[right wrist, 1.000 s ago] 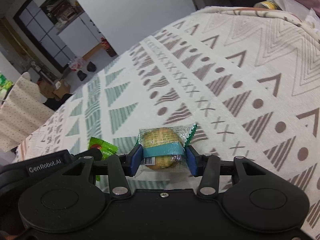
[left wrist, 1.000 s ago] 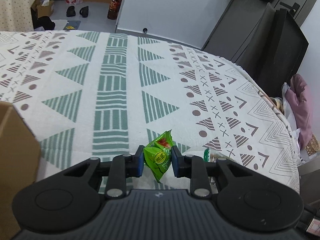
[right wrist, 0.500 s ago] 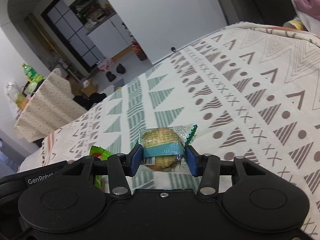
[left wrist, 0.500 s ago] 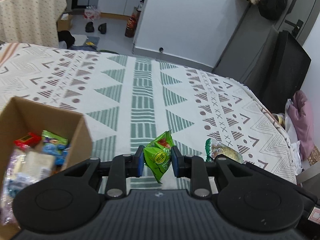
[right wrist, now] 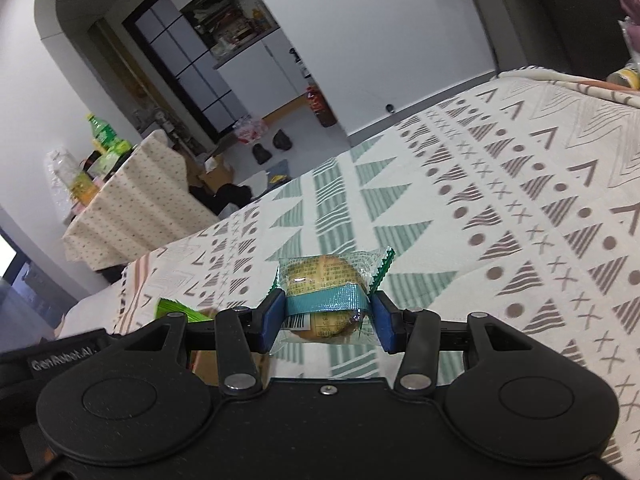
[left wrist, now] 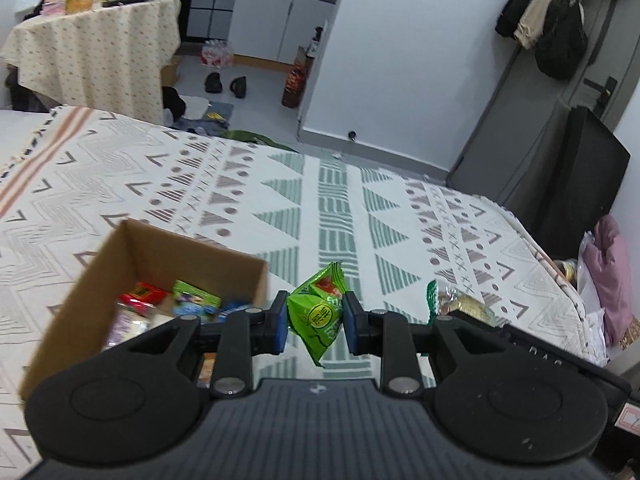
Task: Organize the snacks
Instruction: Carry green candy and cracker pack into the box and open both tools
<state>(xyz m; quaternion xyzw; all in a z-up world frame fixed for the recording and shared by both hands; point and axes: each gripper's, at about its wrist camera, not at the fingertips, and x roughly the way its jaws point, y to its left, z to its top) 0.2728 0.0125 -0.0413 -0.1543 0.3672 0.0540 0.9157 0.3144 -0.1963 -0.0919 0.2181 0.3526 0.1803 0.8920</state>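
**Both tongs loaded above the bed**

Left tongs (left wrist: 314, 322) clamp a green snack packet (left wrist: 318, 316) at lower centre — cardboard box (left wrist: 120, 256) of snacks lower left. Right tongs (right wrist: 328, 320) pinch a wrapped bun (right wrist: 326, 284) over the patterned bedspread (right wrist: 500, 208).

Shiny wrappers, matt plastic and cardboard over a woven cloth

The green packet (left wrist: 316, 318) is glossy crinkled foil; the cake packet (right wrist: 326, 294) is clear shiny film with a teal band. Both sit between blue pads (left wrist: 280, 326) that look like matt rubber. The left gripper (left wrist: 314, 326) and right gripper (right wrist: 327, 322) are matt black plastic with bare metal screws (left wrist: 229, 385). The box (left wrist: 100, 264) is plain brown cardboard, dull and smooth. The patterned cloth (left wrist: 340, 204) looks woven and slightly coarse.
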